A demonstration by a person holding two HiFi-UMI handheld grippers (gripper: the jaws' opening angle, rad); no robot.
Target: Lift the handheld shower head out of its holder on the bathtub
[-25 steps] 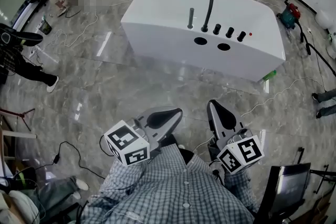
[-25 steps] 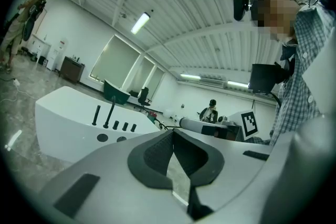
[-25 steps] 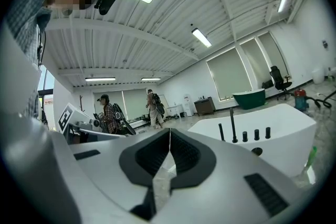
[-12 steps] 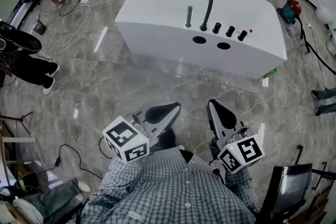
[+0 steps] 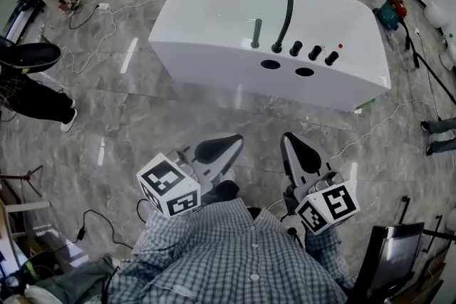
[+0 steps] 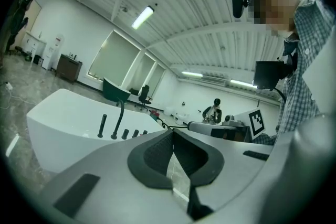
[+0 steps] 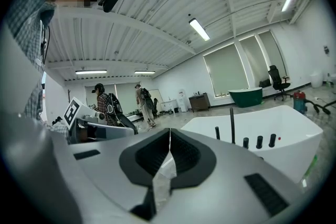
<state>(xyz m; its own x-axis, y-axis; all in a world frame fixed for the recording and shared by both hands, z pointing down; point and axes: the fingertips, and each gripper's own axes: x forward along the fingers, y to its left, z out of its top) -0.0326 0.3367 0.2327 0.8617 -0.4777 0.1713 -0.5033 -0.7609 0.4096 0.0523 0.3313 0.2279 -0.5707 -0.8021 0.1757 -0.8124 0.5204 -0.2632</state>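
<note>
The white bathtub (image 5: 214, 7) stands on the marble floor ahead of me. On its near rim a short dark handheld shower head (image 5: 256, 33) stands upright in its holder, beside a tall curved spout (image 5: 284, 11) and three round knobs (image 5: 314, 52). My left gripper (image 5: 217, 148) and right gripper (image 5: 299, 153) are held side by side well short of the tub, both shut with nothing between the pads. In the left gripper view the shower head (image 6: 102, 126) shows far beyond the left gripper (image 6: 172, 134). It also shows in the right gripper view as the shower head (image 7: 217, 132) past the right gripper (image 7: 169, 136).
Cables trail over the floor on both sides of the tub. A person's legs (image 5: 32, 96) are at the left, and a green and red machine (image 5: 392, 11) sits at the tub's right end. A dark screen (image 5: 388, 253) stands by my right side. Other people (image 7: 107, 107) stand further off.
The tub has drawn nearer and larger in the head view as I moved toward it with both grippers. Both grippers have stayed shut and empty.
</note>
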